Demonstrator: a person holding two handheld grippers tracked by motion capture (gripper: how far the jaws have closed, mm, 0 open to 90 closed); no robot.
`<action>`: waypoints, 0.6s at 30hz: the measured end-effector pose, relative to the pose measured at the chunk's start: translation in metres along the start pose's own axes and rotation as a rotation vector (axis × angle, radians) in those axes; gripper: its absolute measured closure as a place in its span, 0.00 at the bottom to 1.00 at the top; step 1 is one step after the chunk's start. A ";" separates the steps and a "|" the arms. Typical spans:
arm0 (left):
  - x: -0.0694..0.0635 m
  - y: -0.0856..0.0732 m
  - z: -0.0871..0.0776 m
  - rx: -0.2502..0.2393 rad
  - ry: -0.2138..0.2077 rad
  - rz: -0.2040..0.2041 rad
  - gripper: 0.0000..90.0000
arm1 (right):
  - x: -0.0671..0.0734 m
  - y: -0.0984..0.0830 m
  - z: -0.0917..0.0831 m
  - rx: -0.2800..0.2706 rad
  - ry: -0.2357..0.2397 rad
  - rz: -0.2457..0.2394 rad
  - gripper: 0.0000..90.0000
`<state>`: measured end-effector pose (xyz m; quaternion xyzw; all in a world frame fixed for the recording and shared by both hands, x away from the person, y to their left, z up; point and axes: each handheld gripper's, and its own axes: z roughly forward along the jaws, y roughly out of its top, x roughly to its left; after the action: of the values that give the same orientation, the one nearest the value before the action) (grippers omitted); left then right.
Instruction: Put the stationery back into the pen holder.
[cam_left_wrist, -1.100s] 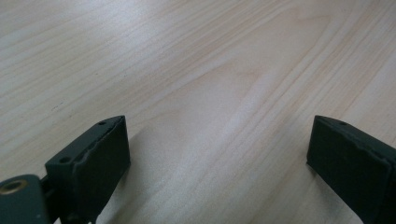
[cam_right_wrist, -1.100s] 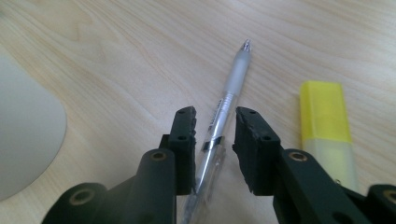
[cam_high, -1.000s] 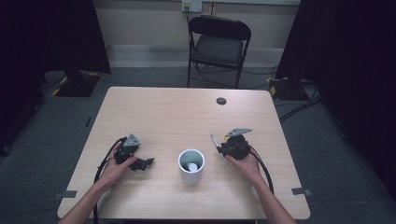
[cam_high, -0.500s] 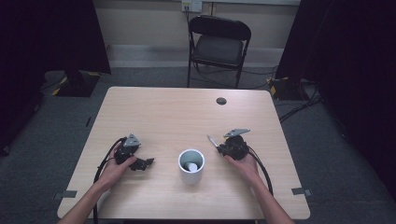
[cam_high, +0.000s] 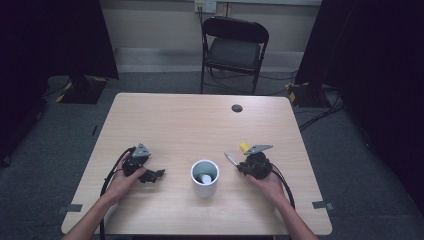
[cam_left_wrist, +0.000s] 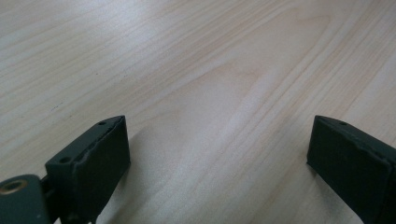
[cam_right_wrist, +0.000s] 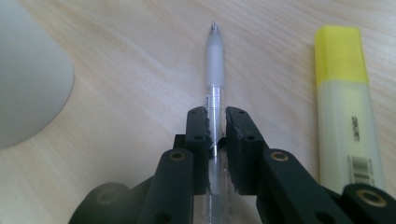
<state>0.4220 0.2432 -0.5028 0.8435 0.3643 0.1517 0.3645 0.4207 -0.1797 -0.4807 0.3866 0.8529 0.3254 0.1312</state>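
Observation:
A clear pen (cam_right_wrist: 215, 51) with a frosted grip sticks out forward from my right gripper (cam_right_wrist: 217, 123), whose jaws are shut on its barrel. In the high view that right gripper (cam_high: 240, 166) sits right of the white cup (cam_high: 196, 187), and the pen (cam_high: 231, 160) points up-left. A yellow highlighter (cam_right_wrist: 345, 93) lies on the table just right of the pen; in the high view the highlighter (cam_high: 244, 147) is beyond the gripper. My left gripper (cam_high: 156, 175) rests left of the cup. In its own view the left gripper (cam_left_wrist: 217, 140) is open over bare wood.
The cup (cam_right_wrist: 28, 79) holds a small white thing (cam_high: 204, 178). On the light wooden table (cam_high: 200, 120), a dark round cap (cam_high: 237, 108) sits near the far edge. A black folding chair (cam_high: 234, 47) stands behind the table.
The right hand with its gripper and the pen has edged slightly toward the near edge. The left hand has kept still.

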 end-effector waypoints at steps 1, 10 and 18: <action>0.000 0.000 0.000 0.000 0.001 0.001 0.06 | 0.001 -0.002 -0.002 0.001 0.000 -0.004 0.88; 0.000 0.000 0.000 0.001 0.000 -0.002 0.06 | 0.005 -0.021 -0.020 0.018 -0.007 -0.012 0.88; 0.000 0.000 0.001 -0.002 0.000 0.002 0.04 | 0.004 -0.024 -0.017 -0.002 -0.026 -0.010 0.82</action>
<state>0.4225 0.2421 -0.5033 0.8435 0.3635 0.1525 0.3649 0.3954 -0.1962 -0.4836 0.3864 0.8528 0.3205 0.1440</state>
